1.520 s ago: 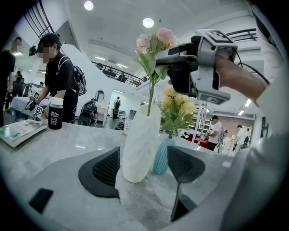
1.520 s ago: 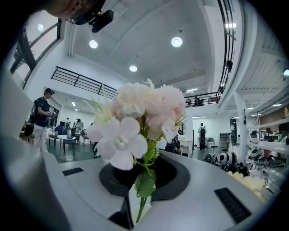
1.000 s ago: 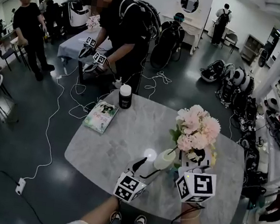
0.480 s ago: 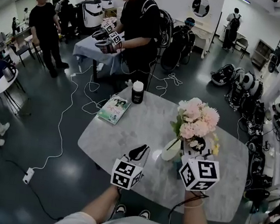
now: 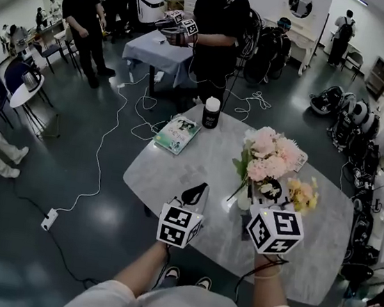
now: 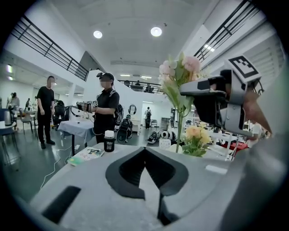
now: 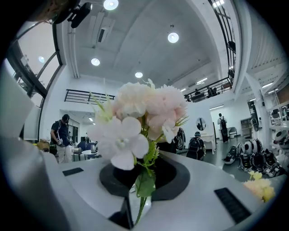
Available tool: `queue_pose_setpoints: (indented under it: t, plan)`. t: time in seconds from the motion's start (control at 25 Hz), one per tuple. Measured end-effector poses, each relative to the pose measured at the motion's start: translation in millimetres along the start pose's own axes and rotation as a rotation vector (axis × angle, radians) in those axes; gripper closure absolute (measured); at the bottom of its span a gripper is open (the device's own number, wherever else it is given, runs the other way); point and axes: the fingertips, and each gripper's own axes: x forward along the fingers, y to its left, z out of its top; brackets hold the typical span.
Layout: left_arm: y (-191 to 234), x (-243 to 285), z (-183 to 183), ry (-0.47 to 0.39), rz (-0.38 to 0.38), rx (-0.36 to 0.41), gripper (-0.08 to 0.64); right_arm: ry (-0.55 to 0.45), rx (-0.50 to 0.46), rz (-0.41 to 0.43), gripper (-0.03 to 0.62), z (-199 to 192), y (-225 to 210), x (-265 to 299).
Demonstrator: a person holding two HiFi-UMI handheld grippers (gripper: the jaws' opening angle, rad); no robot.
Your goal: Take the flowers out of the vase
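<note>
Nearest: left gripper [image 5: 201, 188] shut tight on nothing, jaws having just been closing, held over bare table [image 5: 175, 175] to the left of the vase [image 5: 243, 201] and clear of it. To its right: right gripper [image 5: 269, 193] clamped on the green stem [image 7: 141, 210] of the pink flowers [image 5: 272, 156], blooms upright directly above the jaws. Stem running down past the jaws toward the vase, which is tucked just left of that gripper and mostly hidden. Impossible to tell whether the stem's end sits inside the rim. Just right of the right gripper: a small bunch of yellow flowers [image 5: 304, 193] lying on the table. Further across the tabletop: a book [image 5: 177, 133] near the left edge and a black jar [image 5: 211, 113] with a white lid at the far edge. Beyond, on the dark floor: a person [image 5: 220, 19] in black holding another pair of grippers beside a cloth-covered table [image 5: 153, 49].

Against a second ago: left gripper then with its tip right at the vase, now drawn back leftward with bare table between. Right gripper's hold on the stem unchanged.
</note>
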Motion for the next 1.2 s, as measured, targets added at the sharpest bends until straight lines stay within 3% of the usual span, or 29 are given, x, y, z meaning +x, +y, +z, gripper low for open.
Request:
queue_pose_setpoints:
  t: [0.56, 1.2]
  plan:
    - [56.4, -12.4, -49.0, 0.08, 0.093, -0.083, 0.551, 0.183, 0.165, 0.079, 0.543, -92.5, 47.7, 43.1]
    - [75.9, -4.7, -128.5, 0.221, 0.079, -0.145, 0.551, 0.428, 0.35, 0.027, 0.545, -226.9, 53.0, 59.4]
